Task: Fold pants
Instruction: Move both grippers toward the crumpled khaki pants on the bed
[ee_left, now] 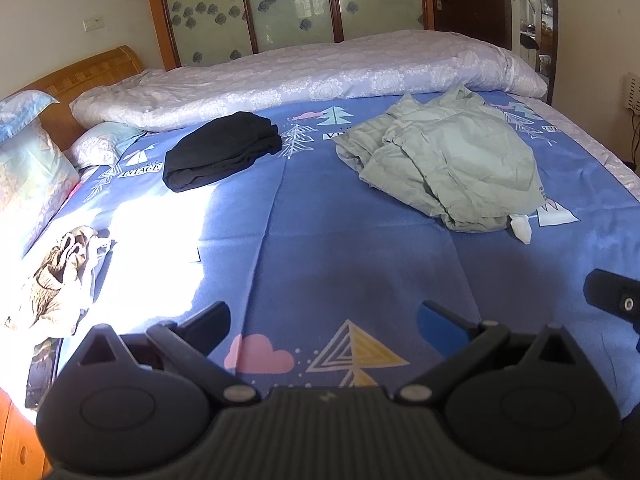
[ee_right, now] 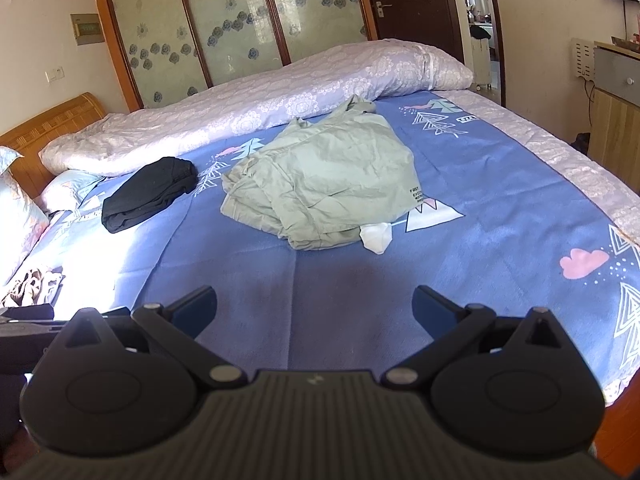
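both tools hang spread wide and empty over the near edge of the bed [ee_right: 500, 184], left tool [ee_left: 322, 316] and right tool [ee_right: 314, 304], while the green pants [ee_right: 324, 184] lie crumpled mid-bed, unfolded, beside a black bundle [ee_right: 150, 192] looking already folded.

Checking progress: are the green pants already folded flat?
No, the green pants lie crumpled in a heap on the blue sheet.

Left gripper [ee_left: 324, 320]: matte black, ribbed centre housing, two round lobed side housings, silver pivot pins at 10 and 2 o'clock, blue fingertip pads [ee_left: 436, 326]. Right gripper [ee_right: 315, 307]: same build, darker navy pads [ee_right: 430, 308].
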`<state>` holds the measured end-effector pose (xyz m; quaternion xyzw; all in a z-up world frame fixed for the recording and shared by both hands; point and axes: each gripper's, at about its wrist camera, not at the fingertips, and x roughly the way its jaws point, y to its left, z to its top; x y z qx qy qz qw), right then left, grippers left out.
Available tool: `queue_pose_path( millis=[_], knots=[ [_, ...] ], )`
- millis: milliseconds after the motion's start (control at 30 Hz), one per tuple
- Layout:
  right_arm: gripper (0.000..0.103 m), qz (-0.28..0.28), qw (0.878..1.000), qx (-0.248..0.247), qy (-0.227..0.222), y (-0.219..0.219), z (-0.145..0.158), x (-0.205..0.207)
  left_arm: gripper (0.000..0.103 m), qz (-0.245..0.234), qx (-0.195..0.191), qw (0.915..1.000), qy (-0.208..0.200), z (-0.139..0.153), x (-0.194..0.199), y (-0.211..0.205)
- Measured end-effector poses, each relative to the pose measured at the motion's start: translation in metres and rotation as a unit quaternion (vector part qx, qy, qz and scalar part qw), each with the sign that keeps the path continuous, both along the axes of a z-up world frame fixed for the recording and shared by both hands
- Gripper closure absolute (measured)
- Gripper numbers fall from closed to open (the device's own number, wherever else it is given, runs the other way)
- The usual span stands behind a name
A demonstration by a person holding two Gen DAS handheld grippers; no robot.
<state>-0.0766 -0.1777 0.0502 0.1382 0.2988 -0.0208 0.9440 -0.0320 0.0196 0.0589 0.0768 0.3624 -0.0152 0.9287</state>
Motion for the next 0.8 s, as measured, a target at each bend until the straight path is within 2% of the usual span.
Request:
queue_pose_path(
  millis=[800],
  knots=[
    [0.000, 0.003, 1.000, -0.001, 0.007, 0.0044, -0.0044, 0.0025, 0.000, 0.011, -0.009, 0.9998, 0.014, -0.0071, 0.0063, 0.0065]
  ],
)
